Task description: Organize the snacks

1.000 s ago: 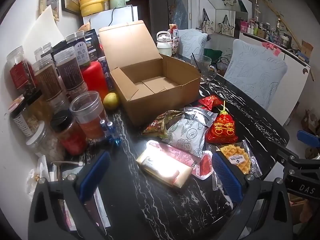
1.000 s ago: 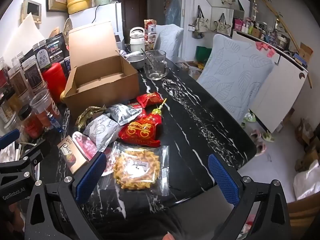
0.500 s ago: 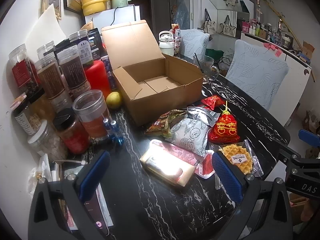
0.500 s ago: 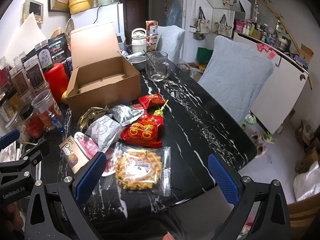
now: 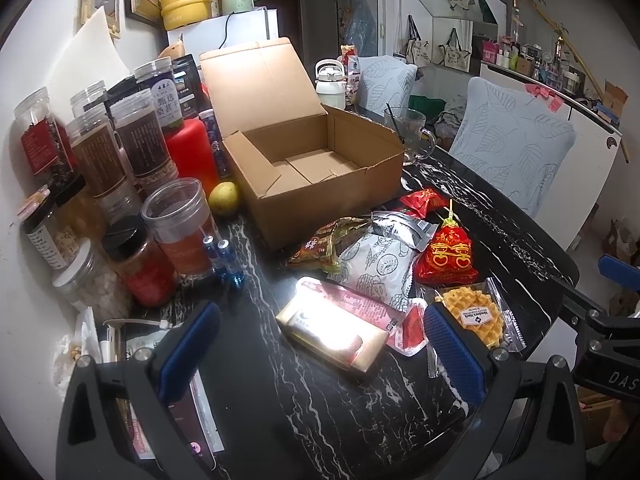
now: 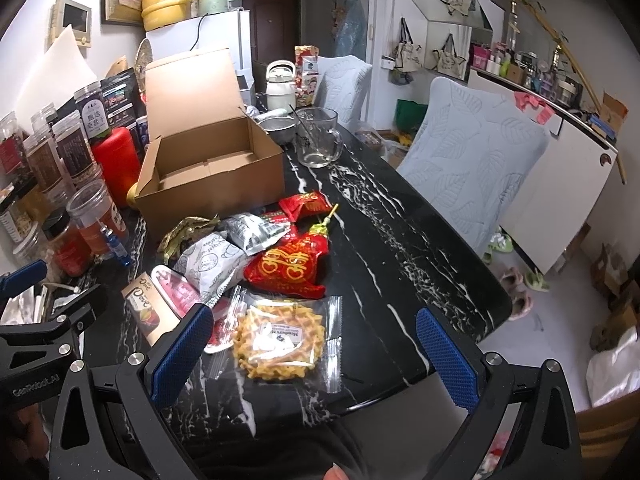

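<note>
Both grippers, left gripper (image 5: 320, 354) and right gripper (image 6: 316, 354), hover with jaws wide, nothing held; the cardboard box (image 5: 320, 172) sits empty. Next move: closing on the waffle packet (image 6: 280, 340).

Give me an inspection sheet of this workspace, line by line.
Surface: black marble-pattern table, crowded along the wall side.
Job's things: open cardboard box, nothing seen inside; waffle pack, red bag, white pouch, chocolate box lie in front of it.
Clutter: jars, lemon, glass mug.
Grippers: left gripper and right gripper open, holding nothing.
Cables: black cord on the fridge.
Surroundings: chairs, cluttered shelf.
</note>
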